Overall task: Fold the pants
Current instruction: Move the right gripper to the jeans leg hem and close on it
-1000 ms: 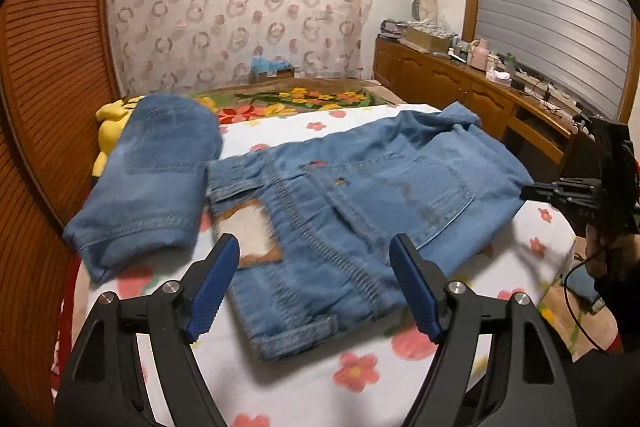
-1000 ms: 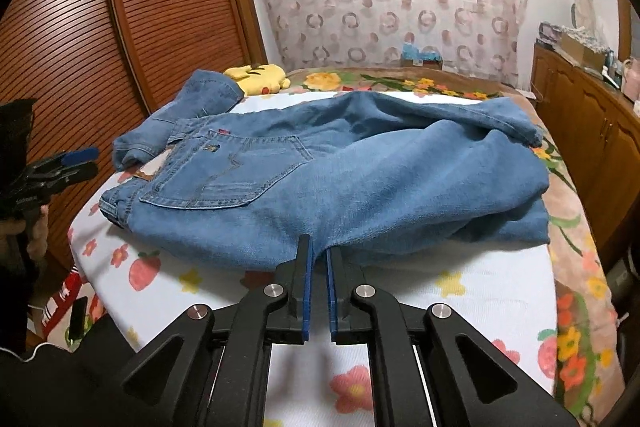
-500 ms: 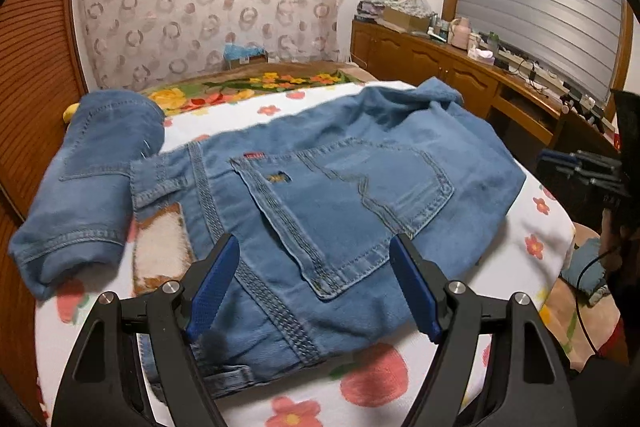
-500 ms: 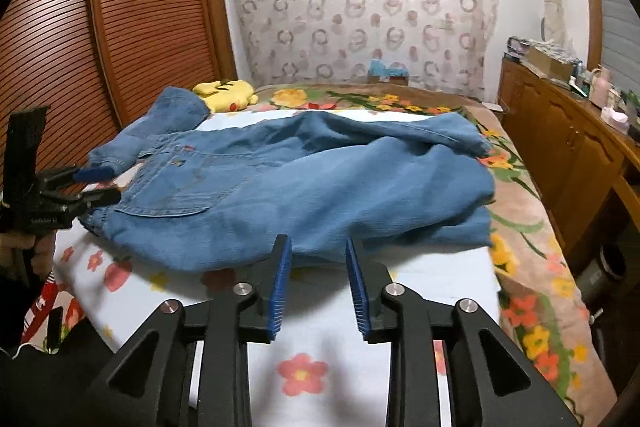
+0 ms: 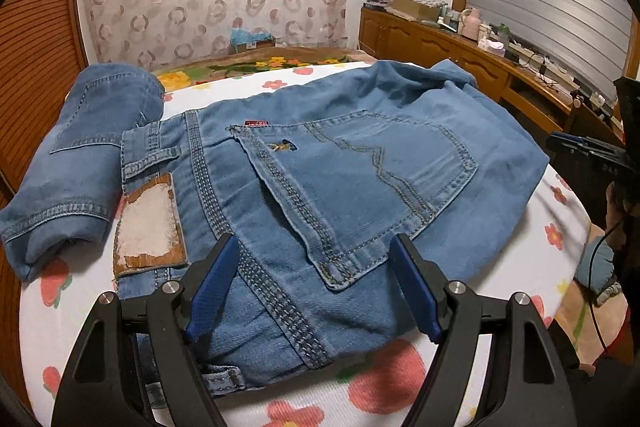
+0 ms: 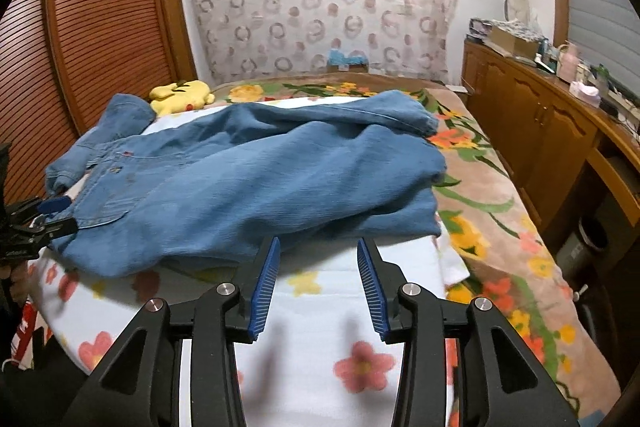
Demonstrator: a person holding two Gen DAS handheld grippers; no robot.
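On the bed (image 5: 384, 399): blue jeans (image 5: 360, 179) lie spread on the flowered sheet, half-folded; second folded jeans (image 5: 84, 155) touch their waistband.
Left gripper (image 5: 312, 283): fingers released wide, now low over the waistband, closer than a second ago.
Right gripper (image 6: 316, 275): fingers have just been opening, nothing between them, beside the jeans' near edge.
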